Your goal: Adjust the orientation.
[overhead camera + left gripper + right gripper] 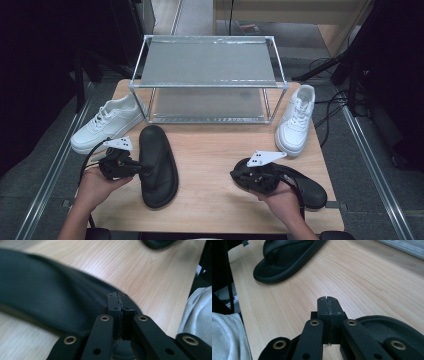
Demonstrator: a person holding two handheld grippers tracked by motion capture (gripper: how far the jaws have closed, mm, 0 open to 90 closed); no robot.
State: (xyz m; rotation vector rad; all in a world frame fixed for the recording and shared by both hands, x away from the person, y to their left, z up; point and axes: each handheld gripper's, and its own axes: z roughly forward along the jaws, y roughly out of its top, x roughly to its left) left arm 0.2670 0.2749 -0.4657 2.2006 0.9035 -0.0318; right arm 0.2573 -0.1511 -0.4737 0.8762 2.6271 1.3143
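Two black slippers lie on the wooden table (215,150). The left slipper (157,165) lies lengthwise at centre-left, and my left gripper (148,169) points right with its tips at that slipper's near edge. In the left gripper view the jaws (119,301) are pressed together with nothing between them, and the slipper (45,295) lies just past the tips. The right slipper (307,187) lies at the front right, partly under the person's right hand. My right gripper (234,175) points left over bare wood, shut (328,302), with this slipper (387,327) beside it.
A two-tier metal rack (207,85) stands at the back of the table. One white sneaker (107,122) rests at the left edge and another (296,120) at the right of the rack. Bare wood lies between the two slippers.
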